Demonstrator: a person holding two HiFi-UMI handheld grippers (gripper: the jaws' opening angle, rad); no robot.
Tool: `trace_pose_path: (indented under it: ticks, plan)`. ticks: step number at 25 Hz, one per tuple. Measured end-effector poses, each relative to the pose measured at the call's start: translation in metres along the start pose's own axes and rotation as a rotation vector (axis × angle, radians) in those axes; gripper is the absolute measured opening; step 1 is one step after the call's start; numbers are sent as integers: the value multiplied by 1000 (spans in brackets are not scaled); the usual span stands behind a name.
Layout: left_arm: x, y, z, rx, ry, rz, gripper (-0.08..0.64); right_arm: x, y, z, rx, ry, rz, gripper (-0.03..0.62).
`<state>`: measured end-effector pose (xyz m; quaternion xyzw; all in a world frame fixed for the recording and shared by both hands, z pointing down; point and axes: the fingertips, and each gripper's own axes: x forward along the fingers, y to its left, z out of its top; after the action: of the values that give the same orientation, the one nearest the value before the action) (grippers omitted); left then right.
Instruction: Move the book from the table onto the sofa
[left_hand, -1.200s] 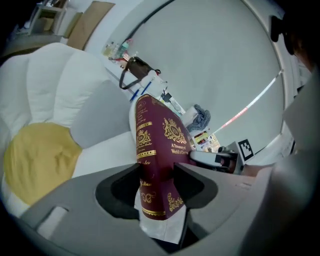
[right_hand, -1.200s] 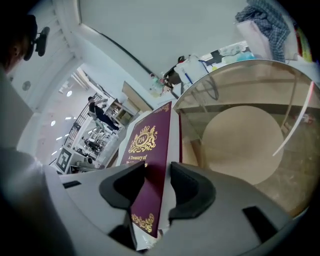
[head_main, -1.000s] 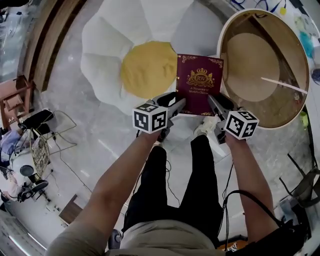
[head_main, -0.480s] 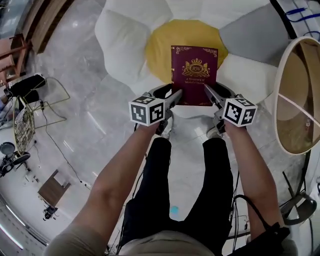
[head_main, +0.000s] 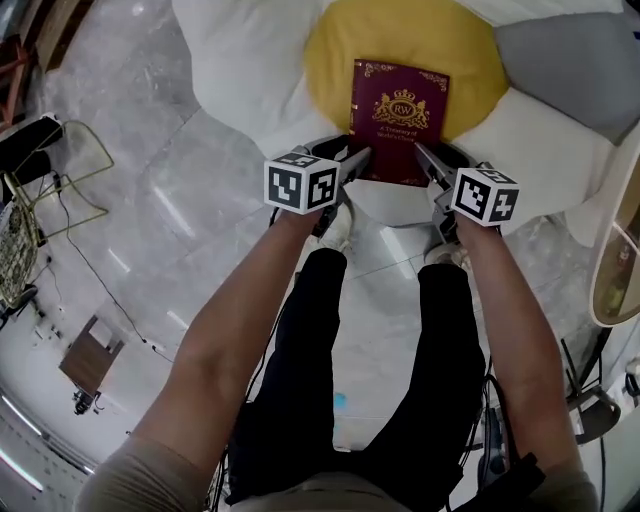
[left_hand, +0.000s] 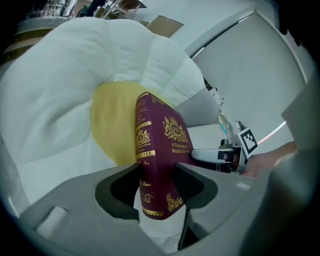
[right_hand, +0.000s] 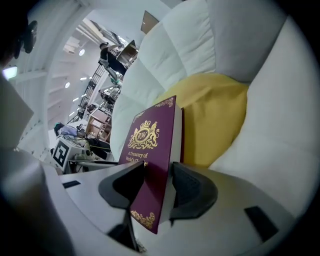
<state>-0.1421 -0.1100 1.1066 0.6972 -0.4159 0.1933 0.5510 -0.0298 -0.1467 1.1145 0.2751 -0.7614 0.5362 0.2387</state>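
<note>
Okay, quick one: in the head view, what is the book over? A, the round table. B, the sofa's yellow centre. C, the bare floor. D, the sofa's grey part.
B: the book shows against the yellow centre, with the white petals around that.

Book (head_main: 399, 120): it hung just right of the yellow cushion (head_main: 330, 50); now it is over the cushion's near-right part, lower and closer to it.
Left gripper (head_main: 362, 157): carried from beside the cushion to its near edge.
Right gripper (head_main: 421, 153): carried likewise to the cushion's near edge; jaws opening, book between them.
</note>
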Motion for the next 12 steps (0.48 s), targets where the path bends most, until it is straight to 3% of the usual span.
trace_pose_path:
  ticks: [6,12]
  plan:
    - [0,3,1,21,27,1,212,-4,0,0,-5,9,-51,184]
    - [-49,-30,15,64,32,-3,212,-61,32,9,-36,-19,-95,175]
